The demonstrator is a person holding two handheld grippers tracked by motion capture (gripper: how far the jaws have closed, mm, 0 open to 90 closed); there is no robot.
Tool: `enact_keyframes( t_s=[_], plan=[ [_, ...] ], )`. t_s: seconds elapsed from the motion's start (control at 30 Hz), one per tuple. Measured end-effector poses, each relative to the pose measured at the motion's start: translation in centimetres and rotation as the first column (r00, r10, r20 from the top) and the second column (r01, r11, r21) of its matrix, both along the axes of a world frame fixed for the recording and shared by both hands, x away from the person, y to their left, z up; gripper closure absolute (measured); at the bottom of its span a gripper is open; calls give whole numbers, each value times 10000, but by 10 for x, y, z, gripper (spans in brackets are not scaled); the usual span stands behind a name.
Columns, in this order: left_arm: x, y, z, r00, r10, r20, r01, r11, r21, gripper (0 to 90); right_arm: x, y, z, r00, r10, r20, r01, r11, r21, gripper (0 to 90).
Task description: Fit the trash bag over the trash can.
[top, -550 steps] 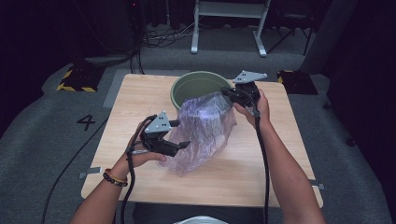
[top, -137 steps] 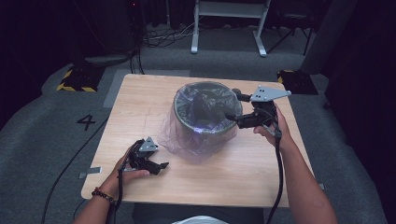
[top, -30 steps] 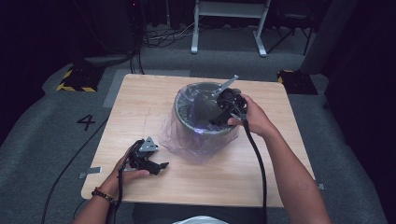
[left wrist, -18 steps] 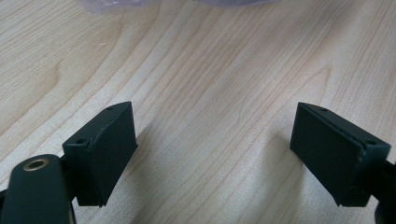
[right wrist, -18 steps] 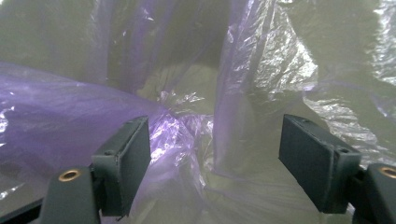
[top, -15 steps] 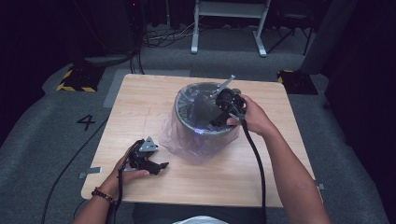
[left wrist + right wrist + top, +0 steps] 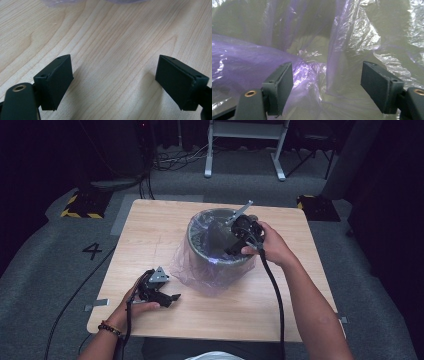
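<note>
The thin purple plastic liner (image 7: 205, 270) drapes over the green bin (image 7: 216, 257) mid-worktop (image 7: 150, 235); it is light, limp and slippery, best pinched at a fold. The right hand-held gripper (image 7: 325, 87) hangs released inside it; the left hand-held gripper (image 7: 162, 296) rests released nearby.

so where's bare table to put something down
Bare wood lies left of the bin, from the table's far left corner down to the left gripper, and along the near edge. The right side is crowded by the right gripper.
</note>
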State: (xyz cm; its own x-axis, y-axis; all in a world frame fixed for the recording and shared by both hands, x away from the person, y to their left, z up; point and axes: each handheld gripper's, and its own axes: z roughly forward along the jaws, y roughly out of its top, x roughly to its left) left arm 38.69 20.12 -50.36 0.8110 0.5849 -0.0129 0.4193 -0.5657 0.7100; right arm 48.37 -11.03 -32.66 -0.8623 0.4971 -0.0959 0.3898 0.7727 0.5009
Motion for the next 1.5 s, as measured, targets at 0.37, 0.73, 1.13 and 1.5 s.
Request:
enact_keyframes(
  t_s=[0.37,0.73,1.13,1.5],
  plan=[
    [0,0,0,10000,0,3,0,10000,3,142,-1,-1,-1,9998,-73,211,62,9988,485,245],
    [0,0,0,10000,0,1,0,10000,0,142,-5,-12,2,9988,-73,475,7,9905,1377,240],
    [0,0,0,10000,3,5,-3,10000,-1,142,-11,-17,7,9963,351,787,-479,9848,1672,239],
    [0,0,0,10000,2,2,-2,10000,-3,142,-20,-24,13,9938,461,1013,-608,9872,1472,258]
  ],
)
